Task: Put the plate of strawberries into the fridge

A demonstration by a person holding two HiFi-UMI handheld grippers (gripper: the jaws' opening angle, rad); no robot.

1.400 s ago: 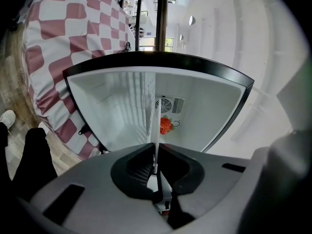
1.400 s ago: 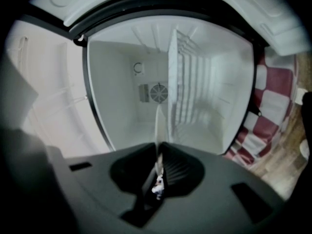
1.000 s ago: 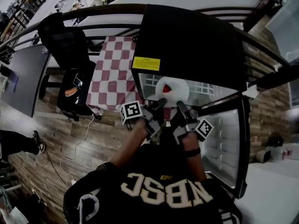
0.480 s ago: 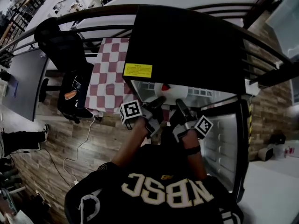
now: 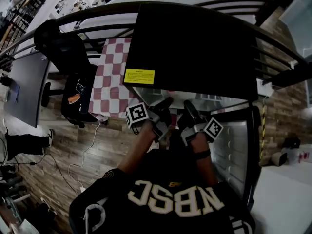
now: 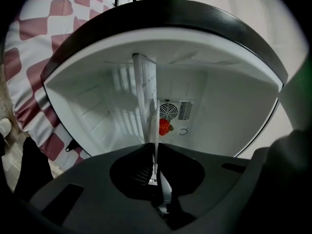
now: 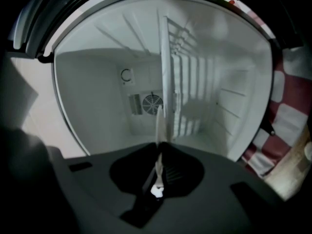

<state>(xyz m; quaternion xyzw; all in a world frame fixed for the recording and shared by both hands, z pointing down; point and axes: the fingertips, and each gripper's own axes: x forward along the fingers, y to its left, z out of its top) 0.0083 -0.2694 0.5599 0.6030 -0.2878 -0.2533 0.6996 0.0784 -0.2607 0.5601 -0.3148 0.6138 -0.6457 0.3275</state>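
Note:
In the left gripper view the white plate (image 6: 155,130) shows edge-on between the jaws, with one red strawberry (image 6: 165,126) beside its rim. My left gripper (image 6: 157,179) is shut on that rim. In the right gripper view the plate's opposite rim (image 7: 159,123) is pinched by my right gripper (image 7: 157,174), also shut. Both views look into the white inside of the fridge (image 6: 97,106), with a fan vent (image 7: 146,104) on its back wall. In the head view the left gripper (image 5: 165,105) and right gripper (image 5: 187,106) reach under the fridge's black top (image 5: 195,43), which hides the plate.
A wire shelf (image 7: 187,82) runs through the fridge beside the plate. The fridge door (image 5: 234,145) stands open at the right. A checkered tablecloth (image 5: 109,77), a black chair (image 5: 68,57) and a dark desk (image 5: 24,82) are on the left, over wooden flooring.
Both grippers have carried the plate forward into the fridge. The plate and strawberry, plain in the head view a second ago, are now hidden under the fridge's top.

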